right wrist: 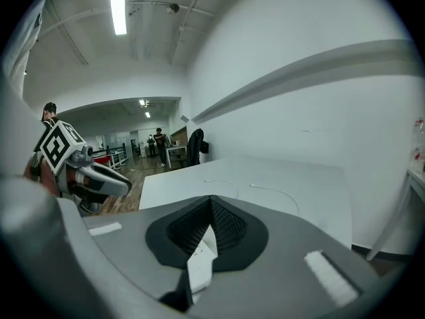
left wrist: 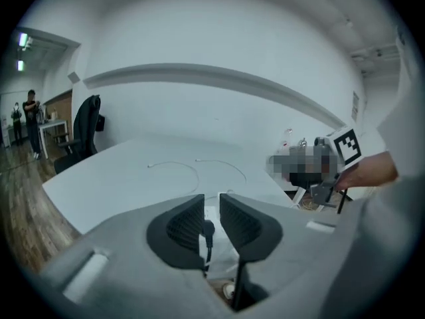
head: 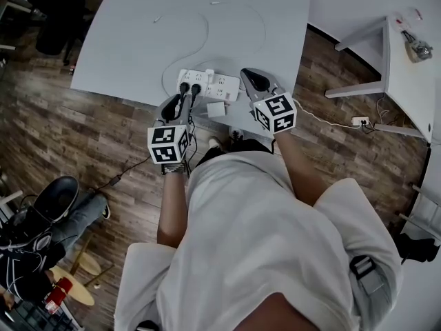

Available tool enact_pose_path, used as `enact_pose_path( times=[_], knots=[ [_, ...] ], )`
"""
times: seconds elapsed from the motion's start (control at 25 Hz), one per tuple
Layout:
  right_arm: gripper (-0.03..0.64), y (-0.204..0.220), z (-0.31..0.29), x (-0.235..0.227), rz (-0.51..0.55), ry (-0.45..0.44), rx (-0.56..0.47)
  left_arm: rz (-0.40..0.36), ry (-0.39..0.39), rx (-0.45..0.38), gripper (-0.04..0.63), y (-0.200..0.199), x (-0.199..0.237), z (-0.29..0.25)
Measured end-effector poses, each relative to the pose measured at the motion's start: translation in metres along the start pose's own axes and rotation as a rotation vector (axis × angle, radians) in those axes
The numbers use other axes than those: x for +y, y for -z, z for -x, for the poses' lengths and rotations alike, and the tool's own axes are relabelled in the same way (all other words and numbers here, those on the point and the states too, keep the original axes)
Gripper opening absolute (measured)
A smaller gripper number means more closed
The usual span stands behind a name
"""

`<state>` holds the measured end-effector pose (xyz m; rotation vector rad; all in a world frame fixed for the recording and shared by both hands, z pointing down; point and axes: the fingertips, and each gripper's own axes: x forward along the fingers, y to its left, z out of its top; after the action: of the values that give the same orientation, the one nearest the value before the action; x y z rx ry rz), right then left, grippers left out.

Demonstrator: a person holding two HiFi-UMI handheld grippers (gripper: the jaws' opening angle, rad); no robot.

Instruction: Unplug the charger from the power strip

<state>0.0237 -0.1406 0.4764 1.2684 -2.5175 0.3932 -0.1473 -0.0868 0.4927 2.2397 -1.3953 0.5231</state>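
Observation:
A white power strip lies near the front edge of the white table, with two black plugs in its left end. A small white charger block lies on the table just in front of the strip. My left gripper hovers over the table edge beside the black plugs. Its jaws stand a narrow gap apart, through which a black plug shows, untouched. My right gripper hangs over the strip's right end with its tips closed together. A white piece shows below them.
Thin white cables loop across the table behind the strip. Black cords run off the table edge onto the wooden floor. A second white table stands at right, with a small white socket on the floor by it. A seated person's shoe is at lower left.

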Motion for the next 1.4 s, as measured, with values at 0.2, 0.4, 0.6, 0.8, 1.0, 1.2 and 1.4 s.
enact_pose_path(
  times=[0.2,0.4,0.6,0.8,1.0,1.2,1.4],
  knots=[
    [0.002,-0.054,0.013,-0.001,0.072,0.042,-0.091,-0.102,0.014,-0.111,0.005,-0.056,-0.002,0.001],
    [0.002,-0.108,0.028,-0.004,0.121,0.067,-0.193,-0.149,0.033,-0.202,0.006,-0.104,-0.001,0.003],
    [0.000,-0.162,0.049,-0.008,0.172,0.098,-0.290,-0.242,0.027,-0.302,0.005,-0.160,-0.008,0.018],
    [0.000,-0.207,0.061,-0.006,0.235,0.098,-0.364,-0.334,-0.007,-0.431,0.006,-0.220,-0.009,0.044],
    [0.000,-0.251,0.078,0.001,0.285,0.102,-0.444,-0.337,-0.007,-0.534,0.006,-0.269,-0.011,0.073],
    [0.000,-0.284,0.093,0.010,0.316,0.098,-0.499,-0.359,-0.016,-0.605,0.006,-0.298,-0.018,0.094],
    [0.000,-0.301,0.099,0.013,0.325,0.099,-0.529,-0.358,0.008,-0.621,0.006,-0.306,-0.028,0.097]
  ],
)
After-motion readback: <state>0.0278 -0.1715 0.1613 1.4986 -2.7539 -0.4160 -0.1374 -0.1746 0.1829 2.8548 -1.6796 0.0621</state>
